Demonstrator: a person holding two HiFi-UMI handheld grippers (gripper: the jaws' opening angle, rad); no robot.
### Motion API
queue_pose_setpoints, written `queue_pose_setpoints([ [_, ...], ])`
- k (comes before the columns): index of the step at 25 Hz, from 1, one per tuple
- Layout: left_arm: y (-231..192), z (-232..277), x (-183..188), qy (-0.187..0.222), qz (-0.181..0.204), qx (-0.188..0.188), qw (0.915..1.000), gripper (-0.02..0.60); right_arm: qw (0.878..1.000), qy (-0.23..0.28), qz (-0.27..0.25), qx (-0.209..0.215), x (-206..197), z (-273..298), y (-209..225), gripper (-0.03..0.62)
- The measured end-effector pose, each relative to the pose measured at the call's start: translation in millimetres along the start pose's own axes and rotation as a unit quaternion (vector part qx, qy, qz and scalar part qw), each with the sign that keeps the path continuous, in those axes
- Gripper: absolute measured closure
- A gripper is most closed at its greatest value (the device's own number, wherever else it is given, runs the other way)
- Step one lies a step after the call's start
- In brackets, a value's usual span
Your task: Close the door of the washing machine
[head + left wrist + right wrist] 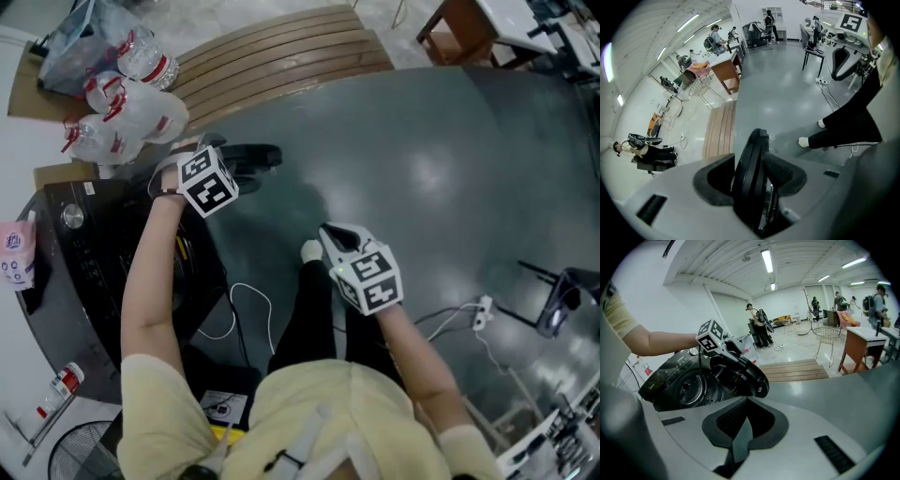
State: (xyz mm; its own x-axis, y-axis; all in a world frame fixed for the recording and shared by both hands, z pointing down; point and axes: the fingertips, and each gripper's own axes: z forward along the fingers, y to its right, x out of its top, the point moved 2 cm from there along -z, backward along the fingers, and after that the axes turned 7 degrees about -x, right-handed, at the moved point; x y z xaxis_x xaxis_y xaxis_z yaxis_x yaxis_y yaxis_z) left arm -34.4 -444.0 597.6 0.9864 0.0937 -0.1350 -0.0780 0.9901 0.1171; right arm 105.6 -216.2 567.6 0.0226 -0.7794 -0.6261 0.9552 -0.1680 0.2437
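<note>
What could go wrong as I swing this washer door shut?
1. The door sits edge-on between the jaws of the left hand-held gripper; it could slip out mid-swing.
2. The door may bounce off the washer without latching.
3. A white cable lies beside the washer; stepping in could snag it.

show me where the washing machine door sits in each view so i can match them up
Head view: washing machine door upper left of centre, seen edge-on from above.
Left gripper view: lower centre, edge-on, between the fingers of the left gripper.
Right gripper view: left of centre, swung open in front of the drum.
Shared landmark: the slatted wooden platform, on the floor beyond the door in all three views.
</note>
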Motion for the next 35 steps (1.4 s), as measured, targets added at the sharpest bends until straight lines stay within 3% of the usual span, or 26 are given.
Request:
queue_pose_setpoints([
  [10,2.1,-1.0,3.6,0.017,-0.017,-0.002,0.9997,0.4,1.0,0.004,0.008,-0.008,-1.7,-4.9,-2.9,0.588],
  [16,12.8,-2.5,4.4,0.022,0.003,0.016,0.9996,0.4,1.0,0.011,0.016,-0.009,-2.4,-5.4,-11.8,0.588],
  [28,74.7,-6.0,-10.0,0.051,0.006,0.052,0.9973,0.399,1.0,0.024,-0.016,0.012,-18.5,-29.9,-37.1,0.589],
  [35,116.8,-12.9,-20.4,0.047,0.027,0.079,0.9954,0.388,0.999,0.023,-0.033,0.032,-39.2,-44.7,-51.2,0.588],
])
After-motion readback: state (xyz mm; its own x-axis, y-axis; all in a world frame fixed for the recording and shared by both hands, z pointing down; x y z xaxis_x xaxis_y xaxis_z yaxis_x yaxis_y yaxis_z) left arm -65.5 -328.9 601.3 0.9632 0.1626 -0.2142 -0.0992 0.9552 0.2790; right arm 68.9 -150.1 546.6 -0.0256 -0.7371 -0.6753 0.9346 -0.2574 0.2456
